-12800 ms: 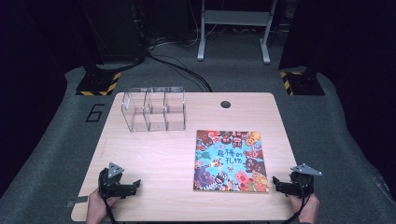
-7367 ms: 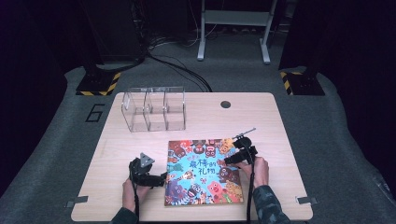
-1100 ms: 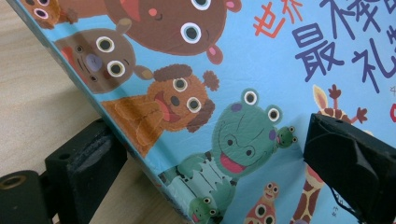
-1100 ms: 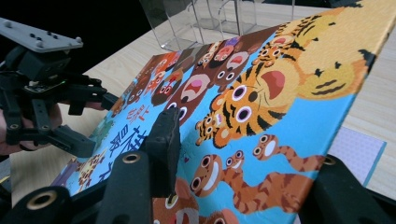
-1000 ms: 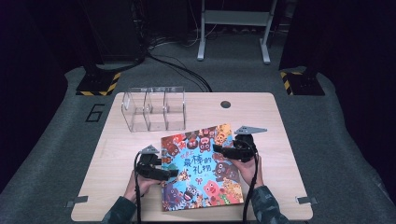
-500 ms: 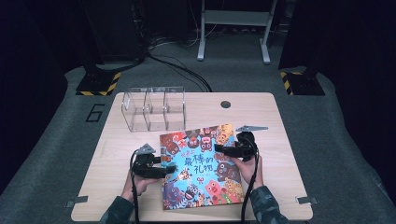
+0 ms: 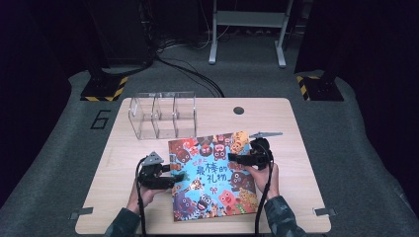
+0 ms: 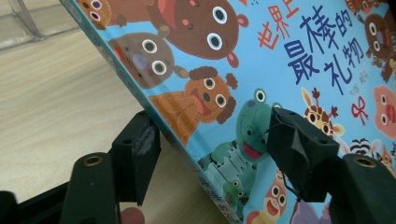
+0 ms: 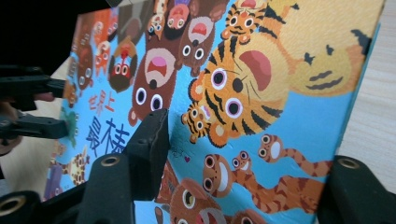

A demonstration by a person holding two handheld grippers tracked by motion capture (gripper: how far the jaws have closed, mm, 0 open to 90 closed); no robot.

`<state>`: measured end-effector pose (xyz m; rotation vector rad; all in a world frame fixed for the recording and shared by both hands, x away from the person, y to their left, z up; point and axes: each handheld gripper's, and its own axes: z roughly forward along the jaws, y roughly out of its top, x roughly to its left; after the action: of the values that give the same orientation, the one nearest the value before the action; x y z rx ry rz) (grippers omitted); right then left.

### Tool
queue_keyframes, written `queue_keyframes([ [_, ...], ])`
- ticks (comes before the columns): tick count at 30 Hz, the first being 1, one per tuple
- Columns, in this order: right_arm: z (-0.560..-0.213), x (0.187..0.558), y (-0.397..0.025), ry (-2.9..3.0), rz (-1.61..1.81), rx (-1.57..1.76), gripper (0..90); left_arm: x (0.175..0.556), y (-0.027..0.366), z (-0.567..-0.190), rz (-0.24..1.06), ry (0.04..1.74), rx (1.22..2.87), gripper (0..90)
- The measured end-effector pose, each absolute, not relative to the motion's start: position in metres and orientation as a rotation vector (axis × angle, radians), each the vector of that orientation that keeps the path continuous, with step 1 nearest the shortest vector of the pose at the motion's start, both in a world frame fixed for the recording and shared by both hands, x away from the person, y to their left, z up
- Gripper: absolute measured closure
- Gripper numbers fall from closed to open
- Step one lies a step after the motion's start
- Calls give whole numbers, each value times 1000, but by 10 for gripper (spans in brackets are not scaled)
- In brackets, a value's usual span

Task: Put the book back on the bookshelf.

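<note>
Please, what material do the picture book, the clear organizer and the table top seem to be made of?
Picture book: likely glossy printed card cover; it keeps stiff and flat in the left gripper view.
Clear organizer: looks like transparent acrylic or similar plastic; the table shows through its walls.
Table top: pale wood or wood-look laminate, matte, with visible grain.

— What do the tools look like?
— Both are matte black: the left two-jaw gripper (image 7: 174, 177) carries a grey three-cornered plate (image 7: 154, 158), the right two-jaw gripper (image 7: 236, 159) a similar one. Blocky jaws, brass-ringed screw holes.
— Cables?
— A black cable (image 7: 142, 207) trails from each.
— Clothing?
— Dark mottled camouflage-like sleeves (image 7: 279, 217)
</note>
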<state>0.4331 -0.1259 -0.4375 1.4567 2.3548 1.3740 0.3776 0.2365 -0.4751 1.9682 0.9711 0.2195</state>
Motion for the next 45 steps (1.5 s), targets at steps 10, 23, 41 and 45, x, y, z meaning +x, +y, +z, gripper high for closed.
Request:
queue_keyframes([
  [10,-431,431,-120,2394,1307,1416,364,374,243,-468,240,947,1934,413],
  [23,-421,432,-116,2403,1283,1393,354,371,245,-457,301,917,1944,433],
  [41,-399,424,-109,2375,1213,1291,339,364,244,-439,471,835,1955,460],
  [45,-393,420,-107,2359,1202,1253,338,363,244,-437,494,823,1957,473],
])
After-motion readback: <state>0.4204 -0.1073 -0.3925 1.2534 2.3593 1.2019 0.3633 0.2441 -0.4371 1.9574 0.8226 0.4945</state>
